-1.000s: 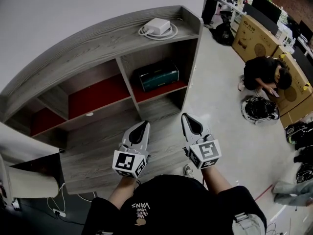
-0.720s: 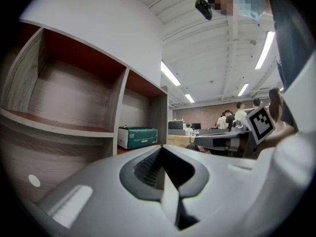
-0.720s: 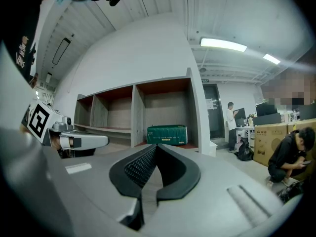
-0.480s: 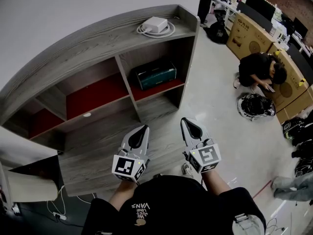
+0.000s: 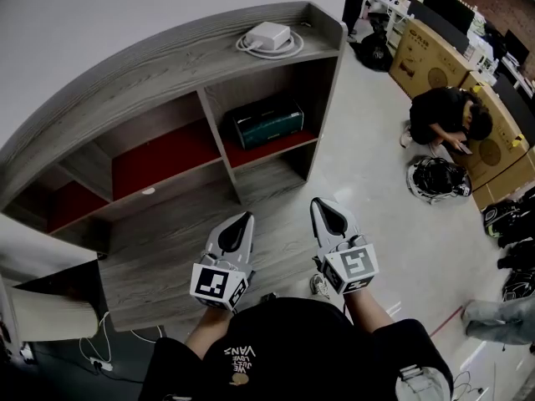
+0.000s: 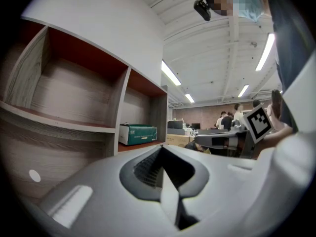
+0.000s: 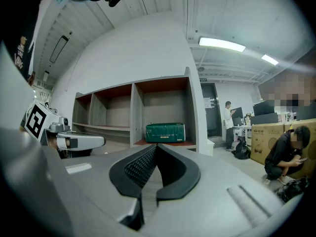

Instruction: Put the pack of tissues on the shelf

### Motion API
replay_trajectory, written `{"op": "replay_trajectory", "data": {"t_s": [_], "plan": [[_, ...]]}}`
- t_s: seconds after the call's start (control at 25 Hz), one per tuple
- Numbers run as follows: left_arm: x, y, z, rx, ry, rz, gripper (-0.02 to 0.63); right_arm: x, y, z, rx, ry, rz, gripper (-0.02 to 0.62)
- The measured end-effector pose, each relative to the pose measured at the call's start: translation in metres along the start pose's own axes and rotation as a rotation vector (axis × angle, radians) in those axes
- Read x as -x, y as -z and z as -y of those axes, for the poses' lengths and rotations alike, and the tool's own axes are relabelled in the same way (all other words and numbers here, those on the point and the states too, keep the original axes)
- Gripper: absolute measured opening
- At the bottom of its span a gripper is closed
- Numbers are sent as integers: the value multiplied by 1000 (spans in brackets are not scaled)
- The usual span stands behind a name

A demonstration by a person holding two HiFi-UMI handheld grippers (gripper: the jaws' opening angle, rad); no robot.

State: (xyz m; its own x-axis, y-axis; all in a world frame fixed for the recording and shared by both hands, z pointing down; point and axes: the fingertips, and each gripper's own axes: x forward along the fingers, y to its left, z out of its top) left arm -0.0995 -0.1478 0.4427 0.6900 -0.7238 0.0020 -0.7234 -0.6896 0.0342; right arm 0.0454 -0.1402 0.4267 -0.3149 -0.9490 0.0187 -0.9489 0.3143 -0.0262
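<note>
Pack of tissues point(image 5: 267, 124), green with pale print, lying long side forward on the red board in the right-hand compartment of the shelf point(image 5: 167, 65). Flanked on the left by the upright divider point(image 5: 219, 144) and on the right by the side wall of the shelf, with that compartment's front open toward the grippers. Held by neither tong. Left gripper point(image 5: 242, 222) closed tight with nothing between its jaws, low in front of the shelf and pointing at the grey lower board point(image 5: 180, 236). Right gripper point(image 5: 328, 214) likewise closed and empty, just beside the left one, aimed toward the pack from well apart. Between grippers and pack, only the lower board and the front edge of the red board. On top of the shelf, right above the pack's compartment, a white charger point(image 5: 268, 37) resting on its own coiled cable. In the wider compartment to the left, more red board and a small white disc point(image 5: 148, 191) on the grey surface below it. At the lower left corner, a white panel point(image 5: 42, 257) leaning near the shelf end, with loose cables point(image 5: 100, 345) on the ground beneath. Off to the right, on the pale floor point(image 5: 376, 182), a crouching person point(image 5: 451, 122) in black, a black-and-white helmet-like thing point(image 5: 440, 180) just beside that person, and cardboard boxes point(image 5: 435, 57) behind. Farther back, near the desks, another person point(image 7: 229, 122) standing.
</note>
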Motion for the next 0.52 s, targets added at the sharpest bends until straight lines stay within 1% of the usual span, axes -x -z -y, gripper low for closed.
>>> {"op": "replay_trajectory", "data": {"t_s": [0.52], "plan": [[-5,1,2,10,-7,-4,51,-2,2,6,-4,2,-5,3]]}}
